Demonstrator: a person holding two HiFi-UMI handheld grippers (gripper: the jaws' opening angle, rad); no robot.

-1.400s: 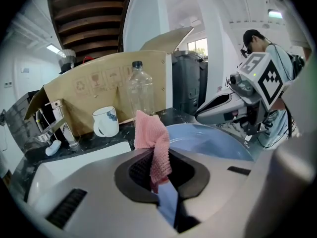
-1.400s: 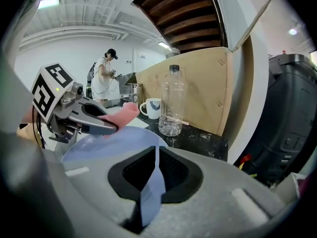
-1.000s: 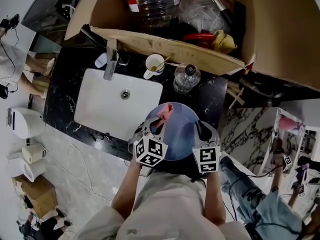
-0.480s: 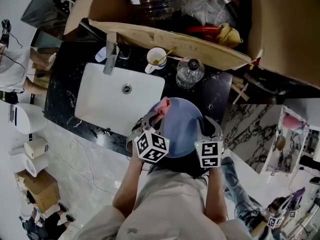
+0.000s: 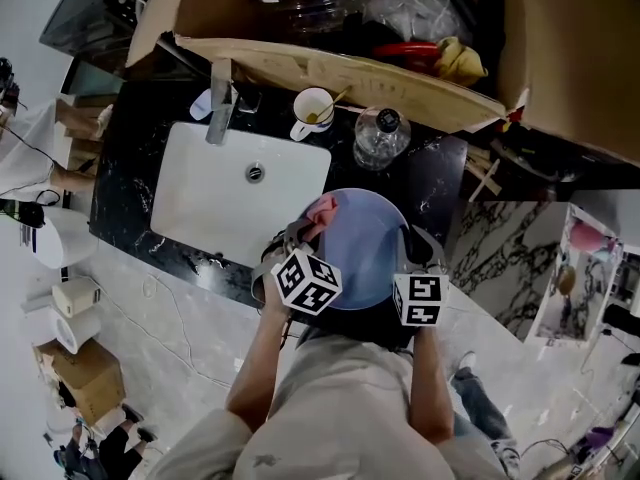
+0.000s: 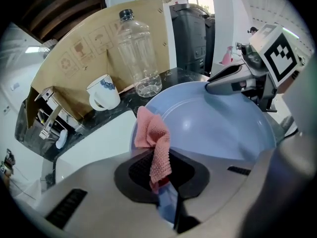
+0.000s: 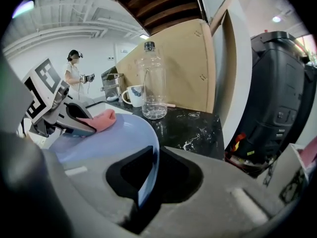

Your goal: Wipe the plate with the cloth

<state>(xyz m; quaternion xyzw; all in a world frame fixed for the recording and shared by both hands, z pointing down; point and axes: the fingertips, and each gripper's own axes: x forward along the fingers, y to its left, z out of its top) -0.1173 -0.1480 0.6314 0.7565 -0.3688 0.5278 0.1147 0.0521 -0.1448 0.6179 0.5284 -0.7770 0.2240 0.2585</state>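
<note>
A pale blue plate (image 5: 368, 253) is held over the black counter's front edge, just right of the sink. My right gripper (image 5: 412, 250) is shut on the plate's right rim; in the right gripper view the rim (image 7: 150, 168) sits between the jaws. My left gripper (image 5: 300, 238) is shut on a pink knitted cloth (image 5: 320, 211) at the plate's upper-left rim. In the left gripper view the cloth (image 6: 154, 144) hangs from the jaws over the plate (image 6: 218, 133), with a bit of blue rim pinched under it. The right gripper (image 6: 233, 81) shows across the plate.
A white sink (image 5: 215, 203) with a tap (image 5: 220, 113) lies left of the plate. A white mug (image 5: 312, 111) and a clear plastic bottle (image 5: 380, 133) stand behind it. A large open cardboard box (image 5: 340, 68) full of items overhangs the counter's back. A person (image 7: 74, 71) stands far off.
The cloth and left gripper have slid leftward on the plate, from near its top toward the upper-left rim. The right gripper keeps its hold on the plate, which shifted slightly right.
</note>
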